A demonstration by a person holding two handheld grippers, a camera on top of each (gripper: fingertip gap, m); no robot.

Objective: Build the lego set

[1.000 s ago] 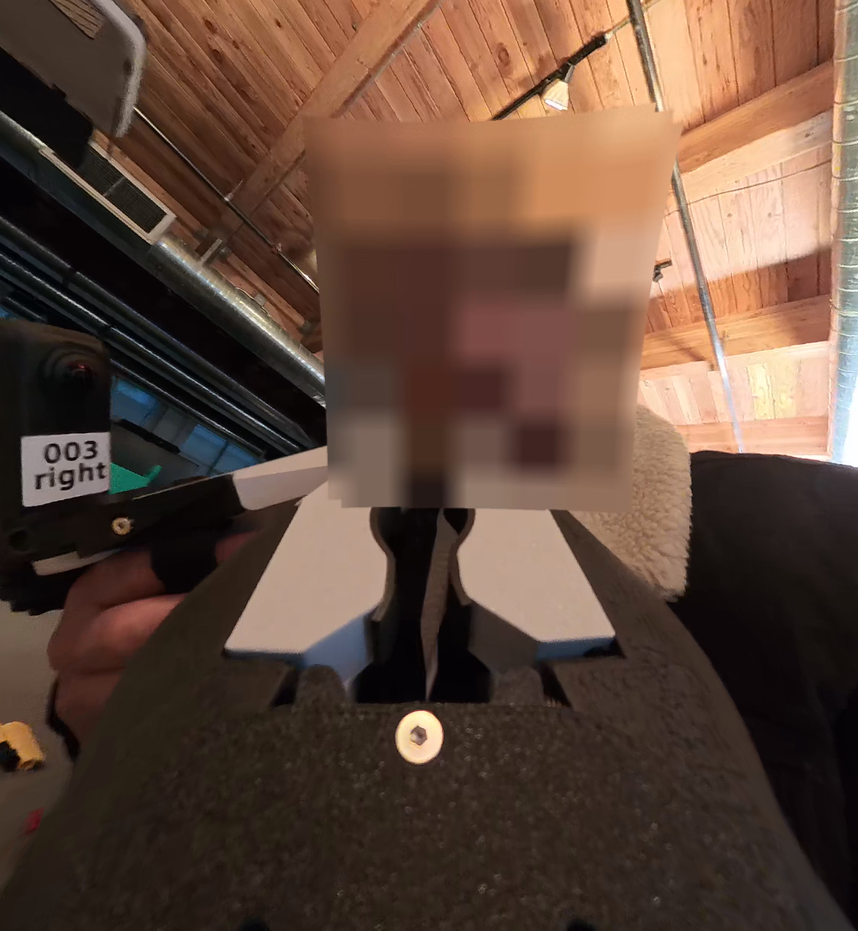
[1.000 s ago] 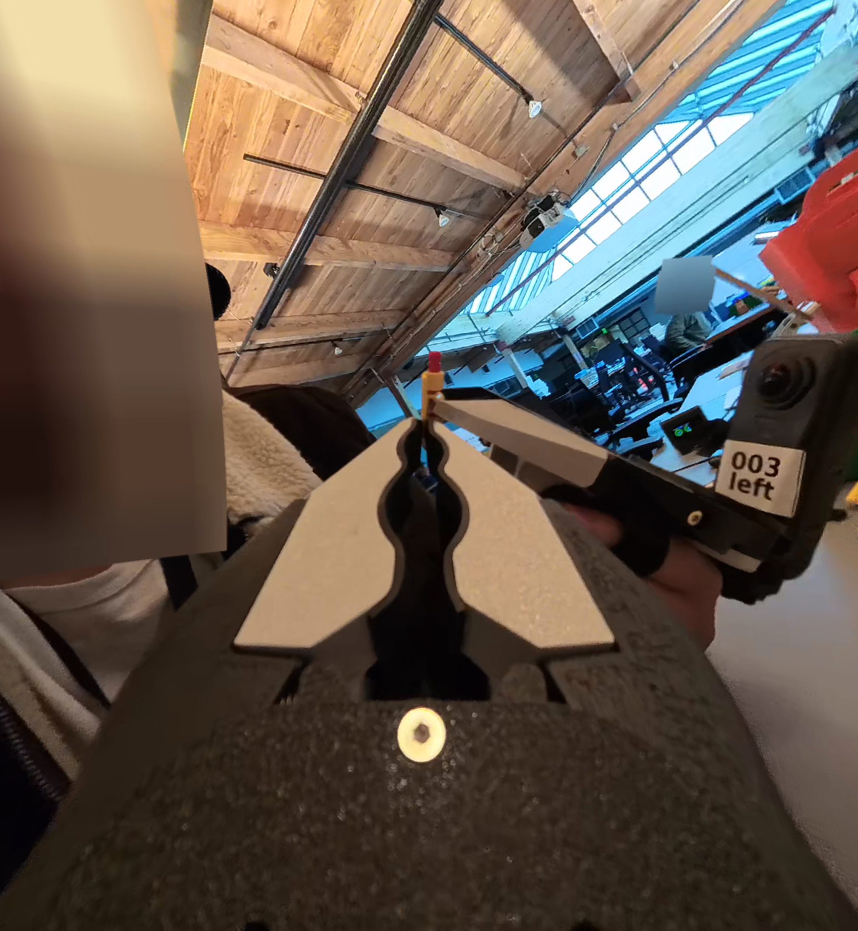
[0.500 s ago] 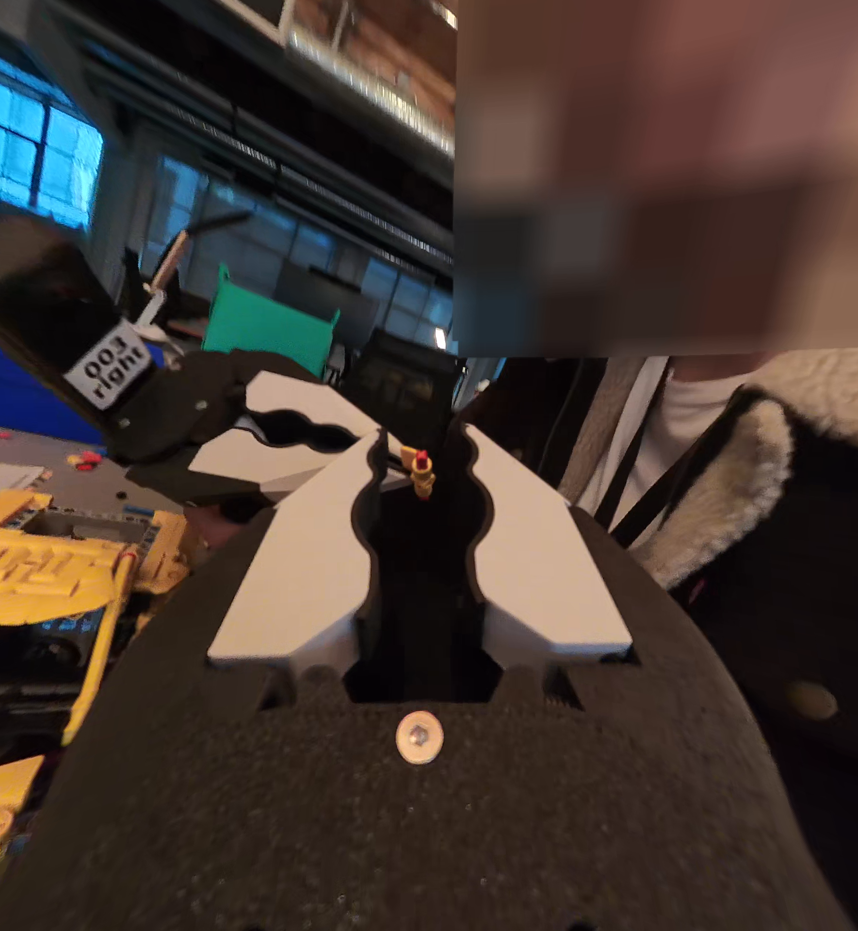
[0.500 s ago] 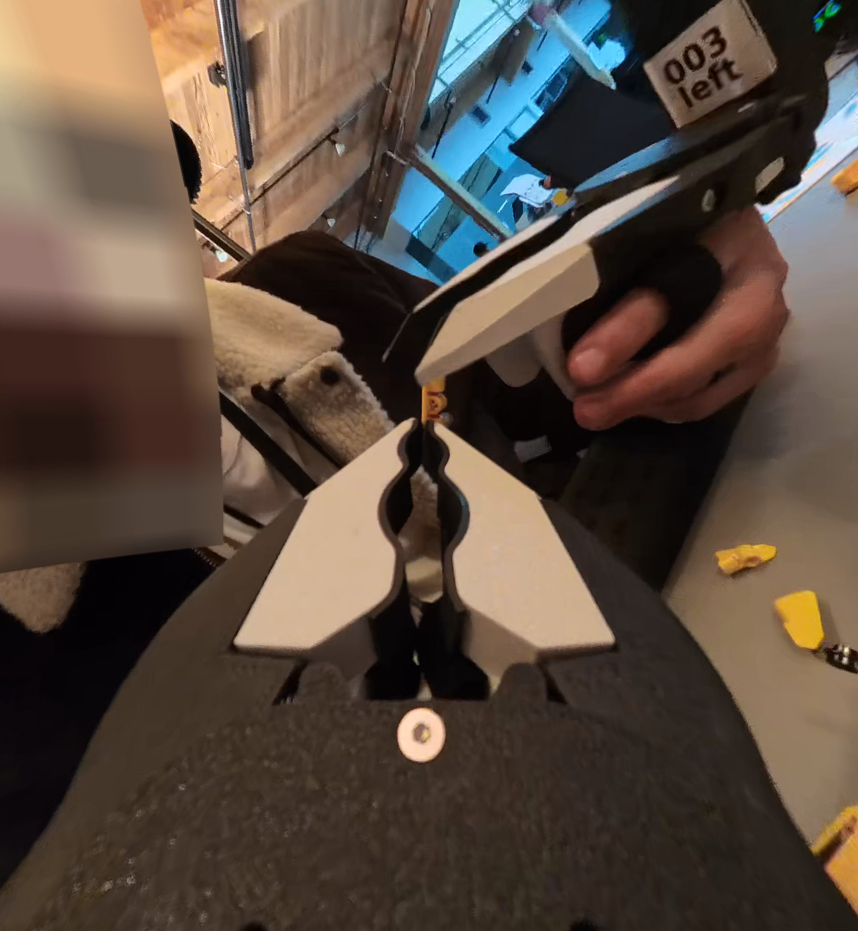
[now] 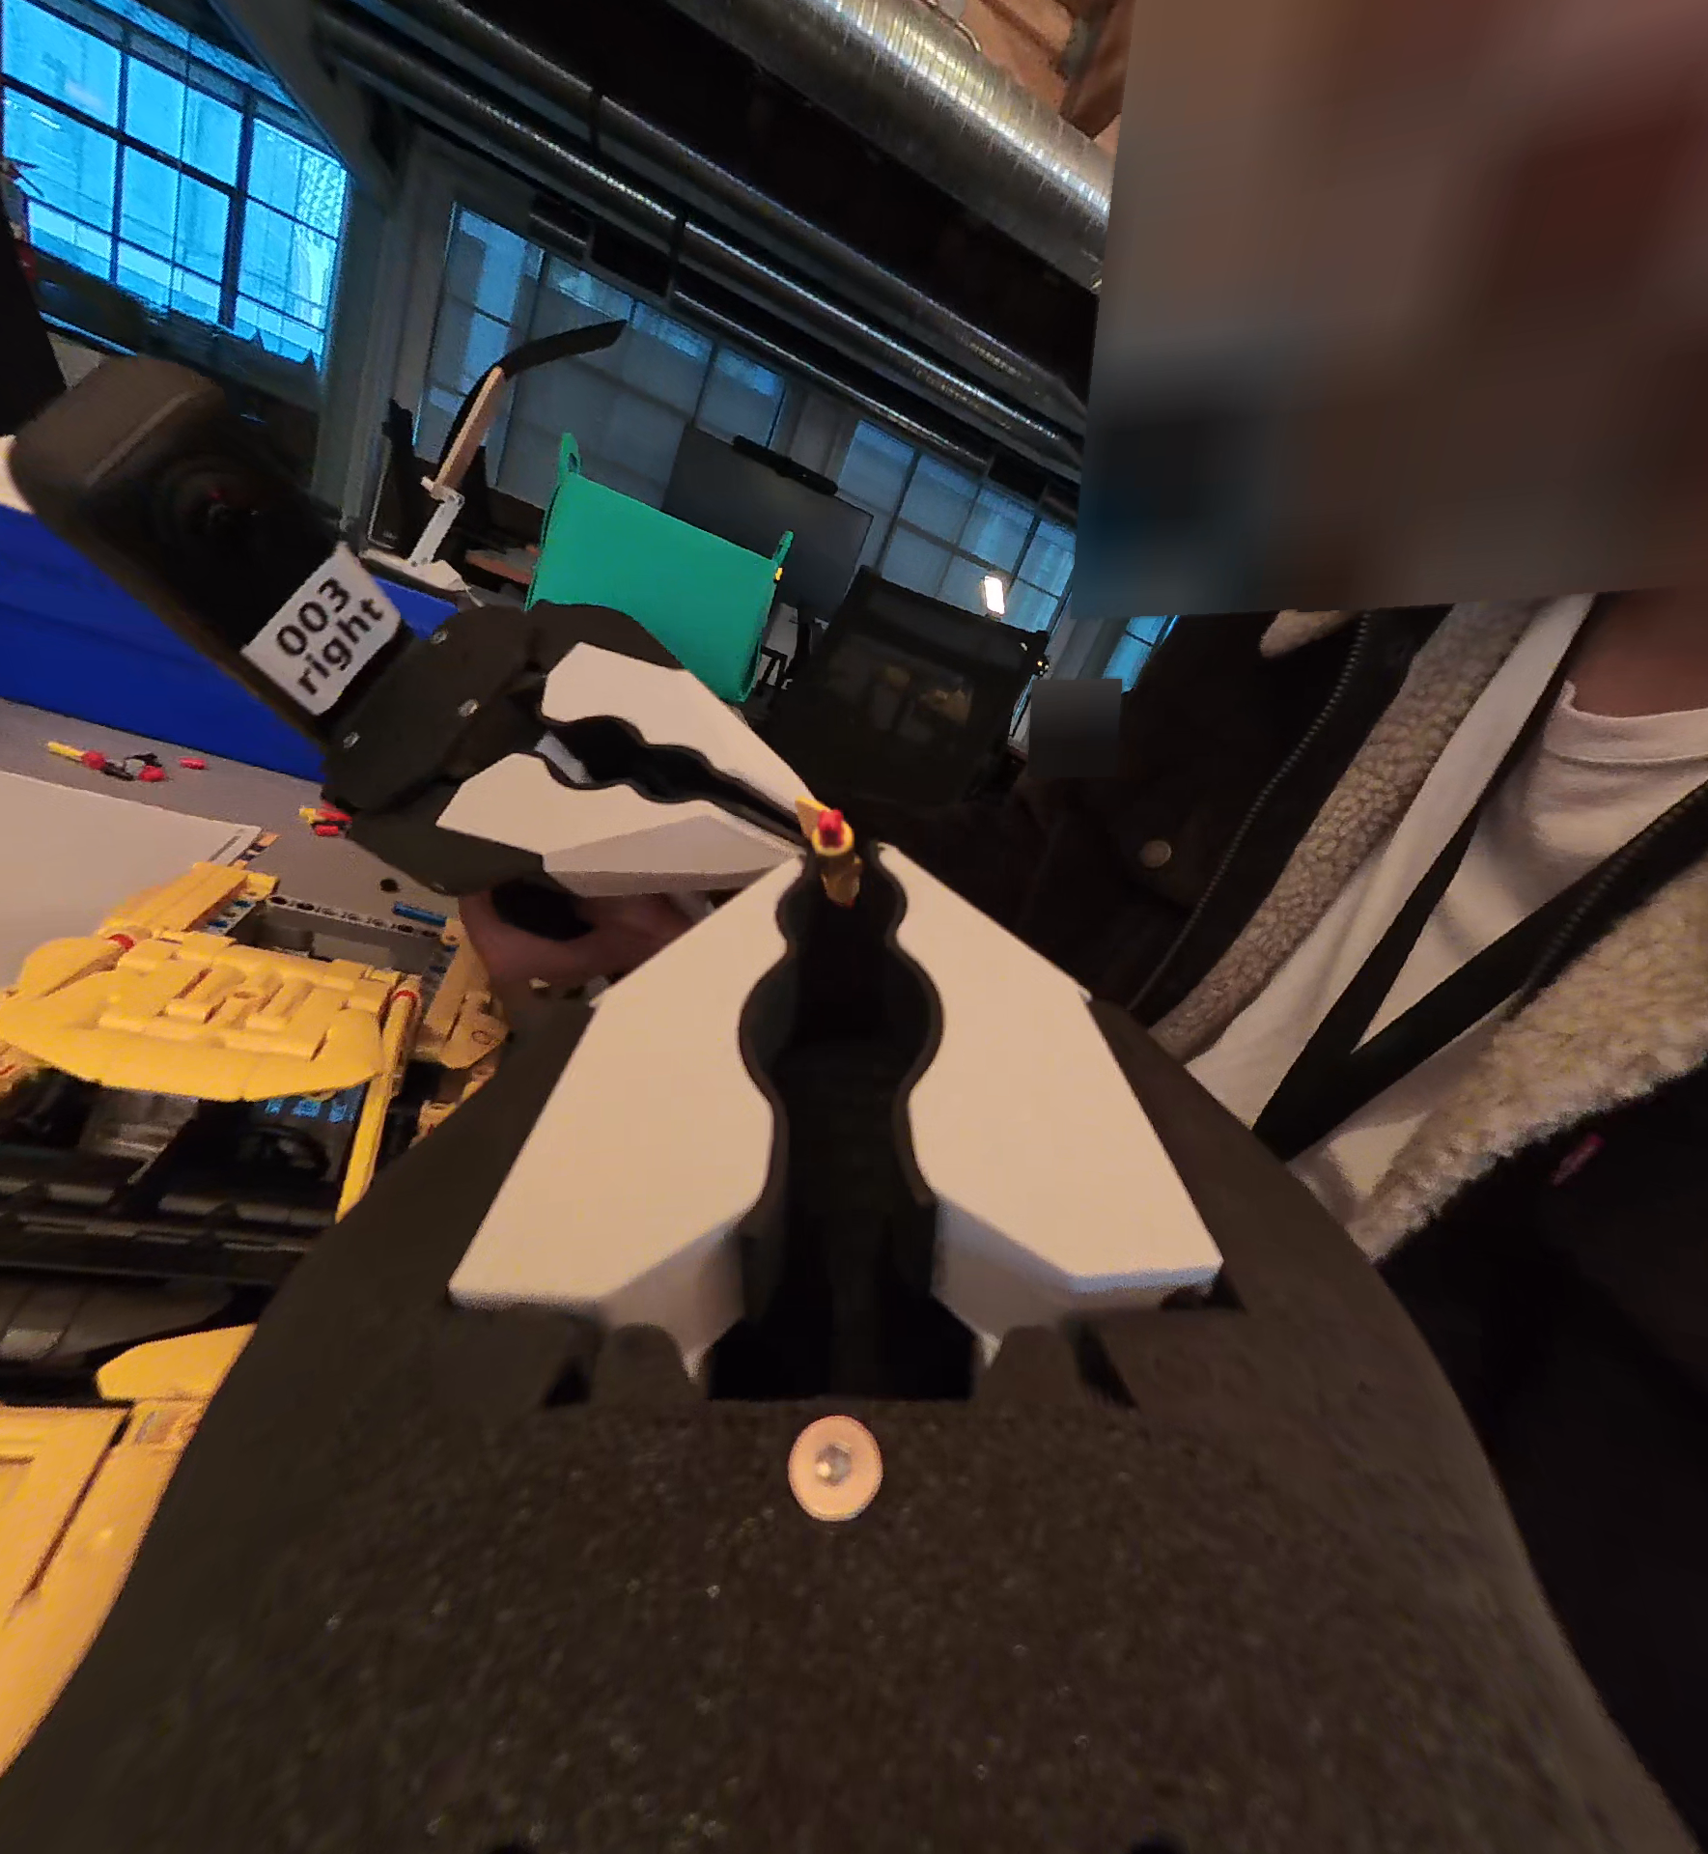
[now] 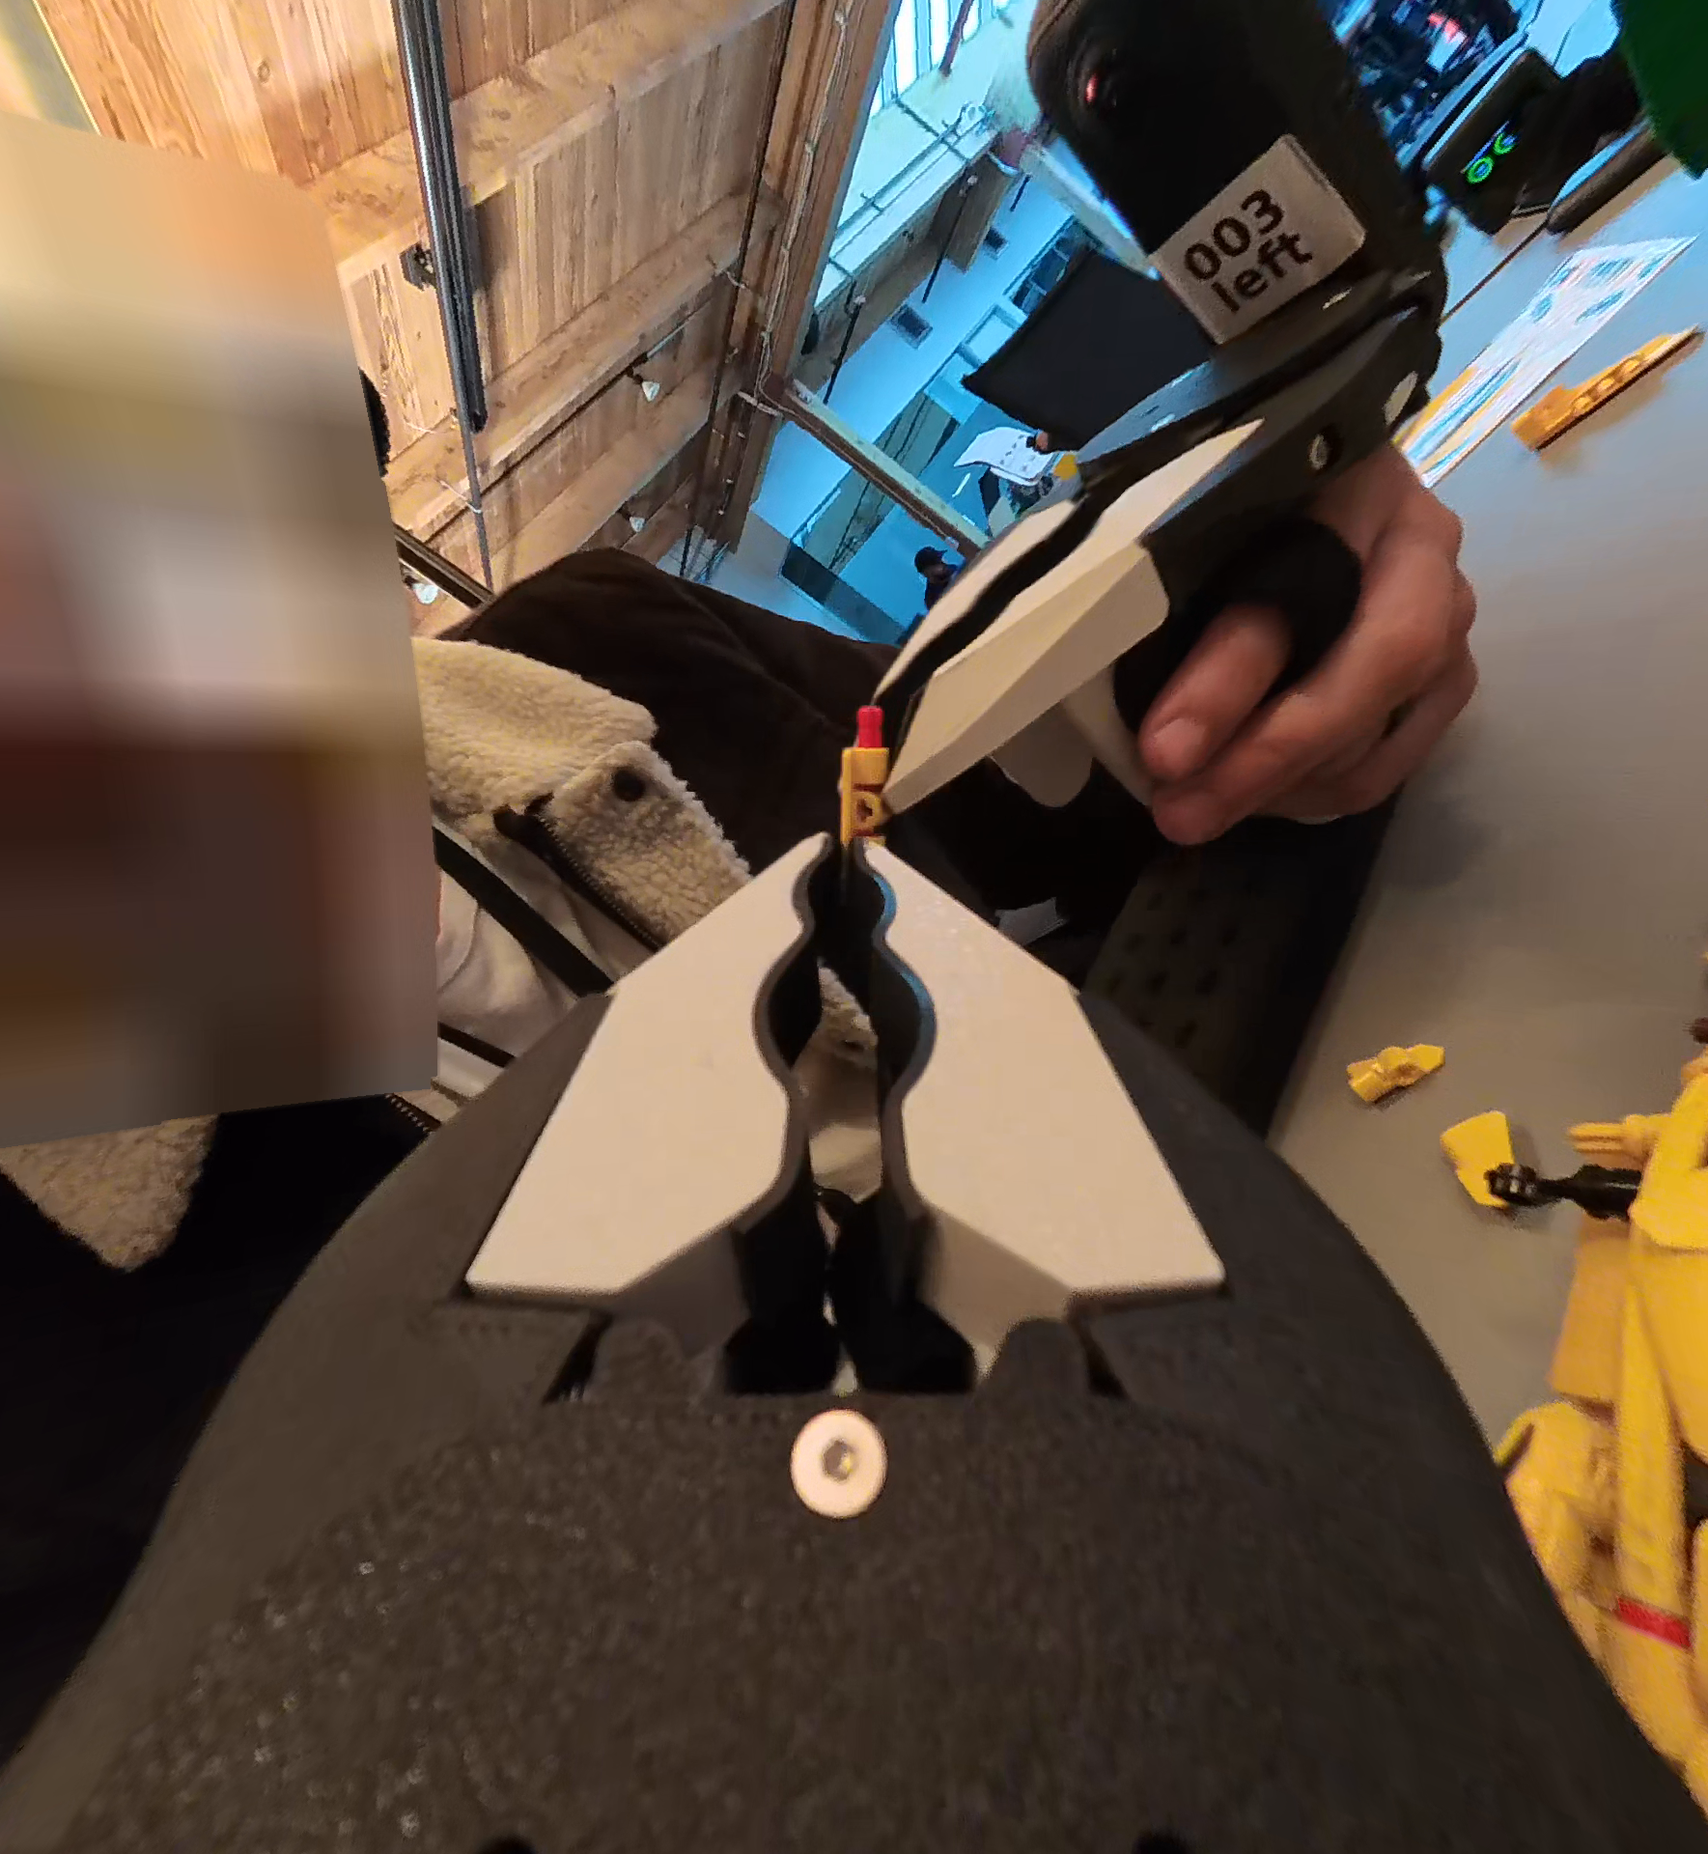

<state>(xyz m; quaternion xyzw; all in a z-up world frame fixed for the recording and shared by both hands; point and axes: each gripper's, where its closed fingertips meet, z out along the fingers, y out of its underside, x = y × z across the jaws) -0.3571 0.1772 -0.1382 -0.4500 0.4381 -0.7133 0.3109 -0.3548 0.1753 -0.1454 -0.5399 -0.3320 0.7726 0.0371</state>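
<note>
A small yellow Lego piece with a red pin on top (image 6: 865, 773) is held in the air in front of the person's jacket. My right gripper (image 6: 848, 848) is shut on its lower end. My left gripper (image 5: 834, 871) is closed around the same piece (image 5: 834, 853) from the other side. In the right wrist view the left gripper (image 6: 890, 793) comes in from the upper right and its tip touches the piece. In the left wrist view the right gripper (image 5: 801, 821) comes in from the left. The partly built yellow car (image 5: 197, 1013) lies on the grey table.
The car also shows at the right edge of the right wrist view (image 6: 1682, 1354). Loose yellow pieces (image 6: 1396, 1068) lie beside it, with a long yellow part (image 6: 1602, 386) and an instruction sheet (image 6: 1532, 351) farther off. White paper (image 5: 47, 853) lies behind the car.
Both grippers have tilted down from the ceiling toward the table. The left gripper opened half a second ago and has closed in on the piece again. The right gripper stays shut on it.
</note>
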